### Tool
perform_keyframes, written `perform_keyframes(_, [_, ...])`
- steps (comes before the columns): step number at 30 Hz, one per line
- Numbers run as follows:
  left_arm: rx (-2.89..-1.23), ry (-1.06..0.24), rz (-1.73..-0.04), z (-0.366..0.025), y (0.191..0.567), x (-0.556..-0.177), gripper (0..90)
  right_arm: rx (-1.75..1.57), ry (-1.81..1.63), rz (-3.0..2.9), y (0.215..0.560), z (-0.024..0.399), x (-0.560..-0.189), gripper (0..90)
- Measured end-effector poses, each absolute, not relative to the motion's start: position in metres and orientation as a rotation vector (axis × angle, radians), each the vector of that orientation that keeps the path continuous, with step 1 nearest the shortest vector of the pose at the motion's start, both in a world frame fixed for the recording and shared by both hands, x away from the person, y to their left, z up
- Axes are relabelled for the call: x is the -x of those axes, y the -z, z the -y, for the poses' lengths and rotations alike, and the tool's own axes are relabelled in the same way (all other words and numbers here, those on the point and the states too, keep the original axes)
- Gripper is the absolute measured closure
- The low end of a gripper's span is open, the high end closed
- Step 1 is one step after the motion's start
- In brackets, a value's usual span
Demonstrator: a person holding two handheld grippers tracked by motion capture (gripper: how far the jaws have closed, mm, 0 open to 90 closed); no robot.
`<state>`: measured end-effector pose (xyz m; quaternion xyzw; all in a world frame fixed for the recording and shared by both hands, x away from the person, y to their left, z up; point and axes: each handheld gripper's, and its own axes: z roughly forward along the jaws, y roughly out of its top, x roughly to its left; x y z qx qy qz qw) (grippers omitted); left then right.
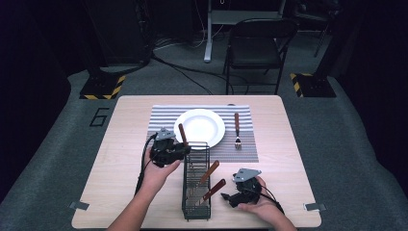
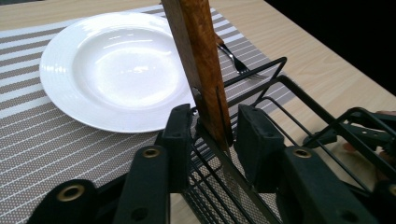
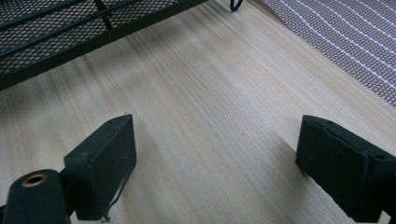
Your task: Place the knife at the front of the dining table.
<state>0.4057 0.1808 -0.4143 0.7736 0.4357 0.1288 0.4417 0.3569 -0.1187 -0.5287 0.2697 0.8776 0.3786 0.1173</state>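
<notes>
Left gripper (image 1: 179, 150) has its jaws closed narrow on a wooden-handled utensil (image 2: 201, 70), gripped low on the handle at the far end of the black wire caddy (image 1: 196, 185), just beside the white plate (image 1: 199, 128); blade or head hidden. Probably light, stiff, smooth handle that could pivot, so grip mid-handle. Right gripper (image 1: 227, 197) sits low over bare table (image 3: 210, 116), jaws wide, holding nothing
</notes>
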Motion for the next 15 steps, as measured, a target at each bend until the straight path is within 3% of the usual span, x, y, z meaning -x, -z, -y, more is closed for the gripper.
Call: perform_keyframes(15, [-1.895,-0.325,-1.086,-0.1788,0.4161,-0.4046,70.7,-0.790,-1.108,-2.569,0.5287,0.1187,-0.3569,11.4])
